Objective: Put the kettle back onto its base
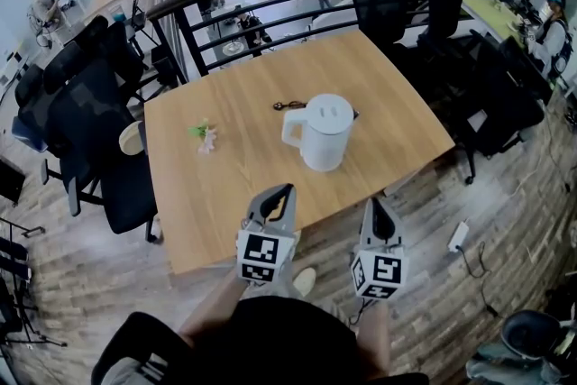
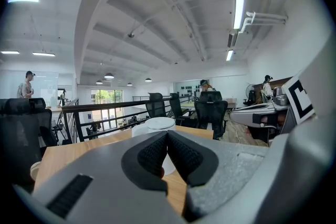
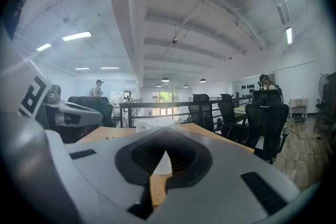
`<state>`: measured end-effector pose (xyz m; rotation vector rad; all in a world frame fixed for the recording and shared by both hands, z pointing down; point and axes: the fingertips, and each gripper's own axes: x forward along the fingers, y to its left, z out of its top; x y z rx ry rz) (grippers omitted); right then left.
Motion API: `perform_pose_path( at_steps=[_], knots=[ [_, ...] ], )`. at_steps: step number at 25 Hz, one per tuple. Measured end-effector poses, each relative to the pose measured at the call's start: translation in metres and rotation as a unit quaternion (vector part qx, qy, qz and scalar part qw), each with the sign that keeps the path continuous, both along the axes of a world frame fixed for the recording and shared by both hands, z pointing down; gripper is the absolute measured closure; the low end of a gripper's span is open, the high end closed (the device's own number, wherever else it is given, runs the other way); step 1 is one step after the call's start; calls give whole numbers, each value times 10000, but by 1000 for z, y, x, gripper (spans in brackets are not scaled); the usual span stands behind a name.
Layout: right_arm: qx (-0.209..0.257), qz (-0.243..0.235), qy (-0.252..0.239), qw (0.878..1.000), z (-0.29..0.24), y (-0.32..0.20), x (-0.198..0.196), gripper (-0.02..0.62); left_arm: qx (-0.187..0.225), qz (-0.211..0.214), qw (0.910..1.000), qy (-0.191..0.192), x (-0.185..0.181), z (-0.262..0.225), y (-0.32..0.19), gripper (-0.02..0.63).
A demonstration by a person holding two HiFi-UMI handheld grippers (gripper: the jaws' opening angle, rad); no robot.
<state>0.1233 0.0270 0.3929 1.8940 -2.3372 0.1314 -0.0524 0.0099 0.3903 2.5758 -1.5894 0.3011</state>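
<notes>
Kettle [image 1: 325,132], white, lid on: standing upright at the middle of the frame on the wooden table [image 1: 207,212], handle facing frame left. No separate base is showing anywhere on the tabletop, and whether one is sitting beneath the kettle cannot be told. Left gripper [image 1: 287,190]: hovering at the table's near edge, lower centre of the frame, jaws pressed together on nothing, well short of the kettle. Right gripper [image 1: 374,204]: hanging just beyond that edge, lower right of centre, tips likewise meeting, empty. Small dark object [image 1: 288,105]: lying just behind the kettle. Green-and-pink sprig [image 1: 206,136]: lying left of centre. Risks, as judged: with both grippers sitting closed, reaching in without spreading the jaws would be shoving the kettle rather than gripping it, possibly tipping it or sliding it toward the far edge. Gripping the smooth round body instead of the handle would be inviting a slip. With the base unlocated, the set-down spot is remaining uncertain.
</notes>
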Motion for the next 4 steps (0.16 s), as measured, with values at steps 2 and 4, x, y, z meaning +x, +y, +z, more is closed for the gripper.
perform_pose_path(
  at_steps=[2,4],
  knots=[
    [-1,-2,1,10000,1,0,-1,597,4,1,10000,2,-1,1,0,603],
    [-1,-5,-2,10000,3,1,-3,597,6,1,10000,-1,-2,3,0,603]
  ],
)
